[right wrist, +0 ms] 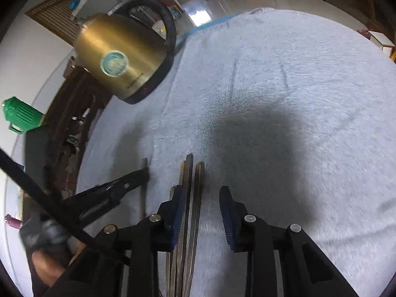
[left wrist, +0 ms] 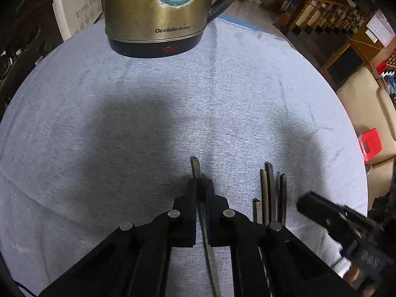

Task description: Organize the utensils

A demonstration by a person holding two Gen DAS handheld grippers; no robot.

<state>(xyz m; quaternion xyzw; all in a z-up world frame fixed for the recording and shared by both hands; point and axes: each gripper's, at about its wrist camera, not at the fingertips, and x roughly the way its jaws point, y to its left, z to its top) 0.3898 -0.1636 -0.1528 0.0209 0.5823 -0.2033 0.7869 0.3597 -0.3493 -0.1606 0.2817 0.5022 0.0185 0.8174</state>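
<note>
Showing green jug (right wrist: 21, 117), perhaps; right-wrist only.

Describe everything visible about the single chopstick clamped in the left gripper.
The single chopstick is a slim, dark stick with a square-cut end, metal or dark wood by its dull sheen. It lies flat on the grey cloth, apart from the bundle of chopsticks beside it, its blunt end pointing toward the kettle. The left gripper has its jaws shut on it near that end; the rest runs back under the gripper.
</note>
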